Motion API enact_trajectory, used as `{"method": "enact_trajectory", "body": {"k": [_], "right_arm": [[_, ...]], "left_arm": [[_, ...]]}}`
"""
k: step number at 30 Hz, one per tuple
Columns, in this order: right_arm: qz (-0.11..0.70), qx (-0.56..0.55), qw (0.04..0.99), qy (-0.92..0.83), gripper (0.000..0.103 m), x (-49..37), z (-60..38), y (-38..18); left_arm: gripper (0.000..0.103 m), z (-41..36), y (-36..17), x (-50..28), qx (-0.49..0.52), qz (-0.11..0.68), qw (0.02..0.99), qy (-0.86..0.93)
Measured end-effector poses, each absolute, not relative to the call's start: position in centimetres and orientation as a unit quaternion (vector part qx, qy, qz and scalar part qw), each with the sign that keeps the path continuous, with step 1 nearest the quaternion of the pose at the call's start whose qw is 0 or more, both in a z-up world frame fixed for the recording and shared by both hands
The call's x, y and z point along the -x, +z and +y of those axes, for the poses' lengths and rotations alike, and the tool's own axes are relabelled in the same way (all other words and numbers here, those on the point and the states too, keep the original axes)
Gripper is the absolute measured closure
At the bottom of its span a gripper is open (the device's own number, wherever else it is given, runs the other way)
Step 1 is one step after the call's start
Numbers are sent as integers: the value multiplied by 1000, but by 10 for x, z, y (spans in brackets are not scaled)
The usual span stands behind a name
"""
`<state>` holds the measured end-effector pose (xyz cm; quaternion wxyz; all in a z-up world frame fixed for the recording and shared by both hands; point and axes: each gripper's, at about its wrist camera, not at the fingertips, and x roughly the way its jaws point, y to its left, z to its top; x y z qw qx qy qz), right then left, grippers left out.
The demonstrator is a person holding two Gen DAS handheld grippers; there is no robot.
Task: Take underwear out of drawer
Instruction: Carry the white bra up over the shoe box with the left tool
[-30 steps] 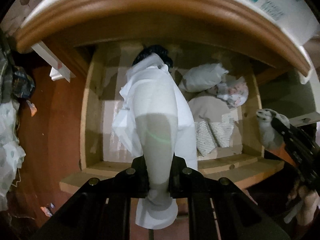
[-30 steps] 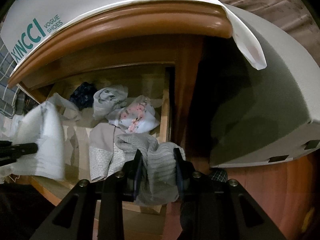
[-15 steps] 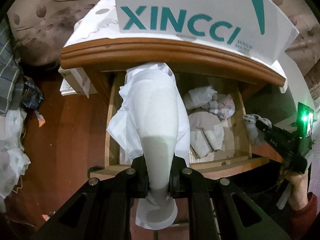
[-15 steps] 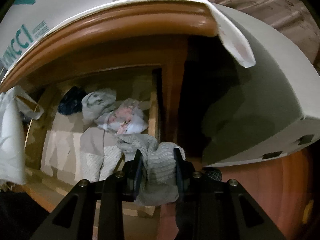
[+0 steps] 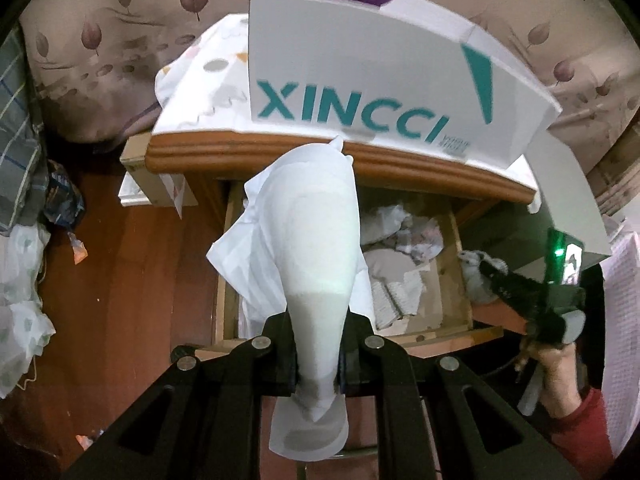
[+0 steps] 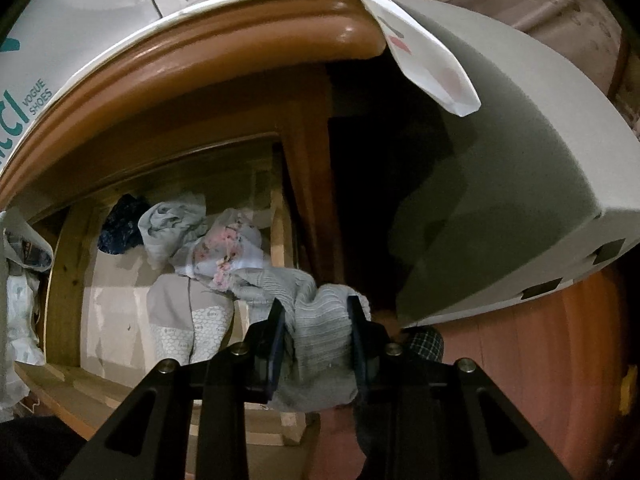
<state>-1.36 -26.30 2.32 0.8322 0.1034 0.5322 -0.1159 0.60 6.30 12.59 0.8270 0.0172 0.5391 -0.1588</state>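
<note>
My left gripper point(image 5: 318, 354) is shut on white underwear point(image 5: 312, 236), held up well above the open wooden drawer point(image 5: 454, 268) of a nightstand. My right gripper point(image 6: 318, 340) is shut on grey ribbed underwear point(image 6: 320, 320) at the drawer's right front corner; it also shows in the left wrist view point(image 5: 516, 284) with the grey piece point(image 5: 474, 276). Inside the drawer point(image 6: 66, 280) lie a floral piece point(image 6: 224, 252), a light grey piece point(image 6: 172, 228), a dark blue piece point(image 6: 122, 226) and a folded beige piece point(image 6: 188, 316).
A white XINCCI shoe box point(image 5: 360, 76) stands on the nightstand top point(image 5: 248, 152). A large white panel point(image 6: 500, 184) leans at the right. White bags point(image 5: 20, 280) and clothes lie on the red-brown floor point(image 5: 120, 280) at the left.
My left gripper has risen and pulled back with the white underwear, so the nightstand top and shoe box come into view. My right gripper stays near the drawer's right corner, still holding the grey piece.
</note>
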Motion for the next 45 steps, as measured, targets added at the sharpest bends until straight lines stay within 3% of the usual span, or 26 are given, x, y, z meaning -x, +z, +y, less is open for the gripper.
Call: {"method": "enact_trajectory", "body": {"k": [12, 23, 36, 45], "right_arm": [[534, -105, 831, -114, 75, 14, -264, 23], [534, -108, 831, -115, 75, 14, -265, 23], [538, -108, 828, -115, 75, 13, -263, 22], [541, -111, 826, -114, 75, 13, -265, 20]], "left_arm": [[91, 74, 235, -1, -21, 464, 866, -186], [91, 48, 333, -51, -28, 390, 900, -195], [91, 9, 320, -148, -24, 396, 904, -163], [91, -2, 257, -197, -48, 440, 884, -150]]}}
